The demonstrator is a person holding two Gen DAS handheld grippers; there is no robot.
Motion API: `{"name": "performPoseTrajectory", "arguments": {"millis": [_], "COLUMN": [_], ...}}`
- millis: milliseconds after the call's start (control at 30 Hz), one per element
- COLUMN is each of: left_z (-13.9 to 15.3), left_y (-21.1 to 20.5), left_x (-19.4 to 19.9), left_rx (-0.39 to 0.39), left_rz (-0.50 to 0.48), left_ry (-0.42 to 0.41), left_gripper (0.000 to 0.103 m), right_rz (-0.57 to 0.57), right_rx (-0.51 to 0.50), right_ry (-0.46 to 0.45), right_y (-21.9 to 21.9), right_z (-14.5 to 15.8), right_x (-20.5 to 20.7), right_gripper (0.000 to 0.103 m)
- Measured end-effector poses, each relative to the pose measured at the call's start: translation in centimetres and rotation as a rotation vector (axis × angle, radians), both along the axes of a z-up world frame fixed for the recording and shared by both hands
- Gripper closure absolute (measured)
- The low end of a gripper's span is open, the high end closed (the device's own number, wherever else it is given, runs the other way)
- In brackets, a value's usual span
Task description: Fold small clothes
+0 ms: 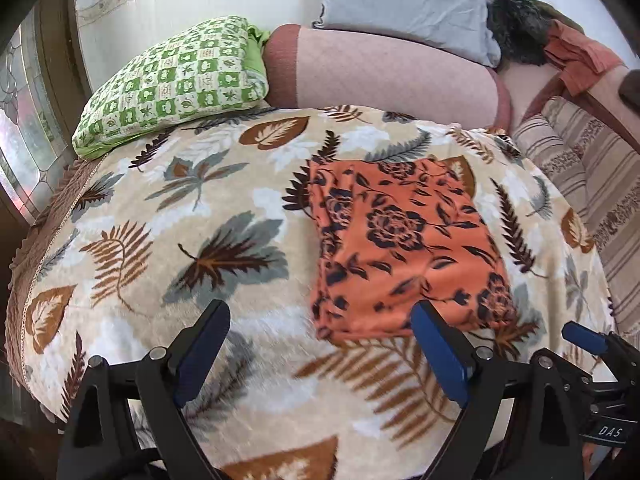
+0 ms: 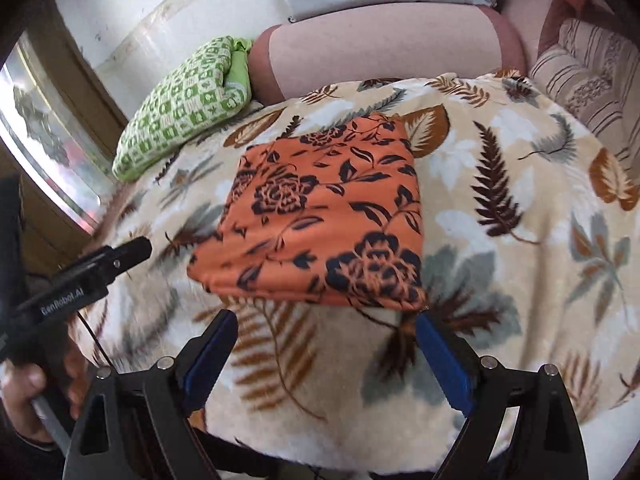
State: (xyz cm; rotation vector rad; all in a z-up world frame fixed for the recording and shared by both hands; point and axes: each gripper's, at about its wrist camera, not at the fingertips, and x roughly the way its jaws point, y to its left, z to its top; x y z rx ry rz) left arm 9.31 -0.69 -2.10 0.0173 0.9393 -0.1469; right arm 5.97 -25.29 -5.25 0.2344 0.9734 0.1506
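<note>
Folded orange floral garment [image 1: 404,240] lies flat on the leaf-print blanket [image 1: 192,208] of a bed in the left wrist view, roughly square, with its near edge toward the camera. No box, basket or other container shows here. The left claw [image 1: 320,332] hangs above the blanket with its jaws spread wide and nothing between them. Its right blue pad overlaps the garment's near edge in the picture, but I cannot tell whether it touches; the other pad is well to the left over bare blanket. The right claw [image 1: 584,338] shows at the lower right edge, just beside the garment's near right corner. Beyond the blanket sit a green checked pillow [image 1: 176,84], a pink bolster [image 1: 384,76] and a grey pillow [image 1: 400,0].

From the right wrist view, the garment [image 2: 320,216] sits in the middle of the blanket [image 2: 520,240], just ahead of the right claw [image 2: 324,332]. Its jaws are released and wide apart, empty, and the right pad's tip is just beside the garment's near right corner. At the left, a hand [image 2: 44,392] holds the left claw [image 2: 120,256], which points toward the garment's near left corner but stays apart from it. The green pillow [image 2: 184,112] lies behind.
</note>
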Motion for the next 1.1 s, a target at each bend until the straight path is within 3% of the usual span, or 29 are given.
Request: {"name": "performPoseTrajectory", "arguments": {"millis": [200, 367, 600, 733, 1100], "left_z": [1.7, 2.5, 2.8, 2.8, 2.5], "left_y": [-0.4, -1.0, -1.5, -1.7, -2.0], "left_x": [-1.5, -1.8, -1.7, -1.5, -0.4], "left_rx": [-0.008, 0.037, 0.071, 0.085, 0.073], "left_rz": [0.004, 0.015, 0.017, 0.015, -0.002], "left_ry": [-0.034, -0.046, -0.065, -0.064, -0.067], "left_gripper": [0.011, 0.011, 0.011, 0.003, 0.002], "right_rz": [0.001, 0.016, 0.021, 0.029, 0.036], "right_rx": [-0.028, -0.038, -0.064, -0.068, -0.058], "right_ry": [-0.04, -0.053, -0.064, -0.065, -0.057], "right_y": [-0.3, 0.0, 0.6, 0.8, 1.1], "right_z": [2.0, 2.7, 3.1, 3.1, 2.8], "right_x": [-0.6, -0.8, -0.6, -0.2, 1.0], "right_gripper": [0.011, 0.011, 0.011, 0.011, 0.011]}}
